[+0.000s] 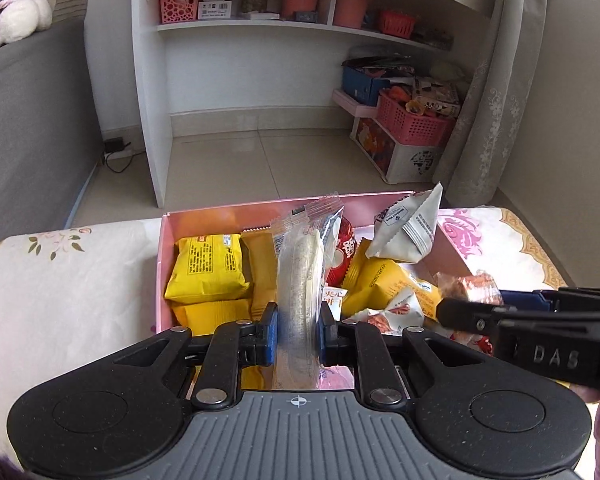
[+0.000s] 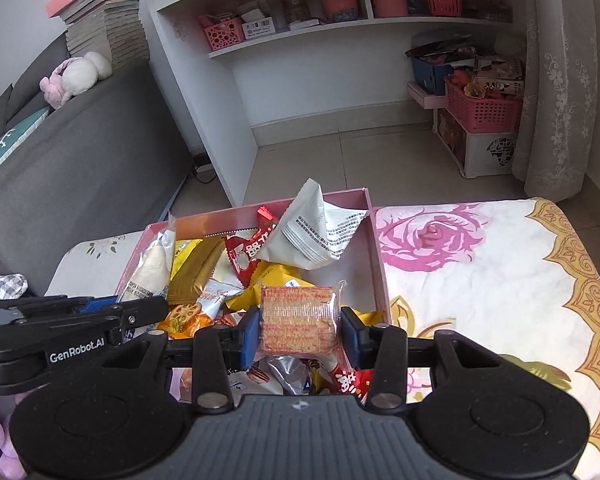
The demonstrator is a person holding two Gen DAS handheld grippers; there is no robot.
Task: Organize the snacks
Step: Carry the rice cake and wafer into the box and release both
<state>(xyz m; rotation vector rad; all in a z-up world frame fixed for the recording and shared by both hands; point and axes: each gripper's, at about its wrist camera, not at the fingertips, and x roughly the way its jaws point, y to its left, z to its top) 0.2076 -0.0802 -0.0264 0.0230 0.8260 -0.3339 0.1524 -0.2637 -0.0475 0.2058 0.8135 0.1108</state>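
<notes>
- Snacks fill a pink box (image 1: 168, 240) that sits on a table under a flowered cloth (image 2: 480, 272), with its far wall at the table's far edge.
- Left gripper (image 1: 298, 330) is clenched on a clear-wrapped pale biscuit pack (image 1: 300, 272), held upright between the blue pads above the middle of the box.
- Right gripper (image 2: 298, 334) grasps a clear-wrapped wafer block (image 2: 298, 318), reddish-brown and flat between its blue pads, over the box's near right part.
- Yellow packets (image 1: 208, 268) lie stacked along the box's left wall.
- A white pyramid-shaped pouch (image 2: 316, 236) stands tilted in the far right corner of the box, and a red packet (image 2: 248, 254) lies just beside it towards the left.
- More yellow and orange wrappers lie jumbled in the middle of the box.
- In the right wrist view the left gripper shows at the left edge with its pale pack rising over the box's left side.
- Beyond the table stand a white shelf unit (image 1: 148, 100) and a grey sofa (image 2: 80, 168).
</notes>
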